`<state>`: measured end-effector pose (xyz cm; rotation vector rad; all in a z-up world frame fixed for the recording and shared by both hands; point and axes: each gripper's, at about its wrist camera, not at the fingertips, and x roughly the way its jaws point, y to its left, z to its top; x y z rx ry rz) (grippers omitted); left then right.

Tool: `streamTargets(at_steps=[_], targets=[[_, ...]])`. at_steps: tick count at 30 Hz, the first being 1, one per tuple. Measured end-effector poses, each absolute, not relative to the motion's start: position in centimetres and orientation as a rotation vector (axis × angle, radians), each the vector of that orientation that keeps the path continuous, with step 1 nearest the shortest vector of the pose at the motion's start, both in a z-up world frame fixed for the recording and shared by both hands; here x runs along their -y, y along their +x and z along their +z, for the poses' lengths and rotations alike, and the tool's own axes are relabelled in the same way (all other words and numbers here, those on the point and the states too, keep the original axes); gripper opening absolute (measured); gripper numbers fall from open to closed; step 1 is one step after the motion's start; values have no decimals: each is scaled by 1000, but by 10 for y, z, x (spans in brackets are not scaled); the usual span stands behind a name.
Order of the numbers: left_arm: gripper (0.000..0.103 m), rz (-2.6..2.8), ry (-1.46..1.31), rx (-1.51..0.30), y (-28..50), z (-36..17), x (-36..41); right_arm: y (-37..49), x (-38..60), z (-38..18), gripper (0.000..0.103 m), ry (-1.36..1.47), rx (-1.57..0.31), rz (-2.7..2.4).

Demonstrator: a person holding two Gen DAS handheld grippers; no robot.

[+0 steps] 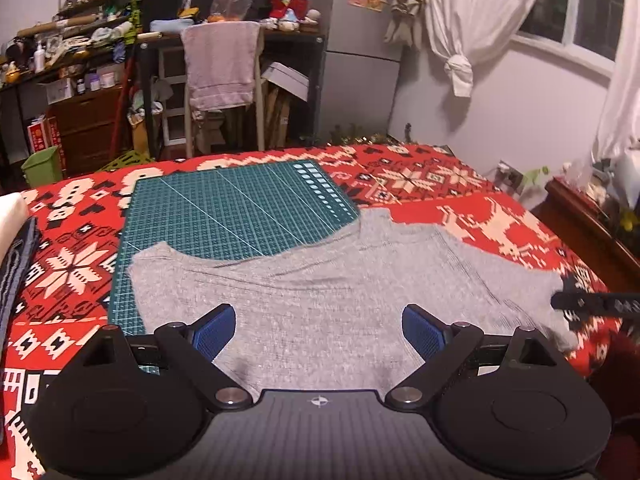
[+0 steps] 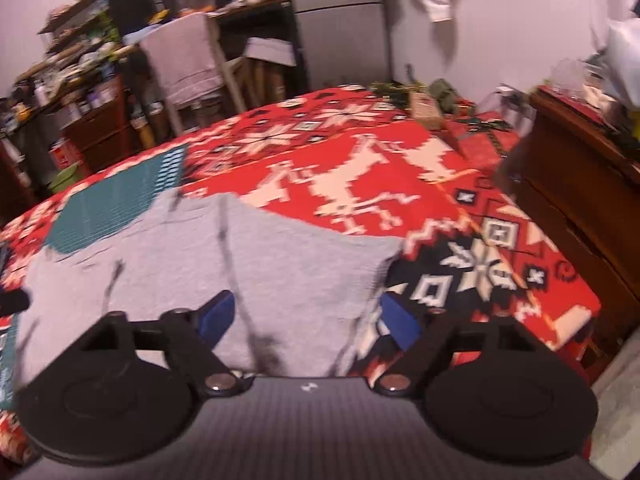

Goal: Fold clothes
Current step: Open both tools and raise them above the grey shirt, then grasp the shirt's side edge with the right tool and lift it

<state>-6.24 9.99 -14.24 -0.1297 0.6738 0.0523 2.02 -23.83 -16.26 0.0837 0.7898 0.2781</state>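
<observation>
Worktop (image 1: 460,184): stretching wide under a red, white and black patterned cloth, giving a broad flat base for folding.
Cutting mat (image 1: 240,208): lying green and gridded on the cloth's left part, its near edge disappearing under the garment.
Grey garment (image 1: 320,304): lying spread flat near the front edge, left part resting on the mat, right part on the cloth; far edge dipping in a curve, possibly a neckline; looking open rather than stacked in layers, though hard telling for sure.
Left claw (image 1: 318,326): hovering low over the garment's near middle, blue pads standing wide apart, gripping nothing.
Right claw (image 2: 308,316): reaching at the garment's right edge, gaping wide, likely positioning for a pinch; view blurring.
</observation>
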Motion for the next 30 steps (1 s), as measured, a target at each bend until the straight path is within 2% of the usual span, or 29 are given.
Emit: streamTargets(at_steps=[1, 4, 11, 15, 18, 20, 21, 30], targets=[[90, 41, -130, -677, -63, -143, -100, 23, 240, -164, 63, 87, -788, 264], [90, 21, -137, -673, -64, -143, -99, 30, 245, -170, 49, 96, -784, 223], [90, 36, -141, -684, -65, -145, -99, 54, 258, -181, 46, 127, -774, 151], [90, 47, -145, -693, -65, -147, -99, 67, 265, -189, 27, 172, -804, 145], [90, 54, -145, -702, -65, -149, -100, 71, 268, -193, 21, 197, -810, 149], [90, 58, -148, -705, -66, -149, -101, 72, 268, -193, 6, 204, -803, 163], [90, 61, -151, -707, -66, -150, -103, 72, 266, -191, 3, 200, -797, 171], [89, 87, -181, -689, -75, -146, -115, 58, 226, -149, 2, 100, -709, 290]])
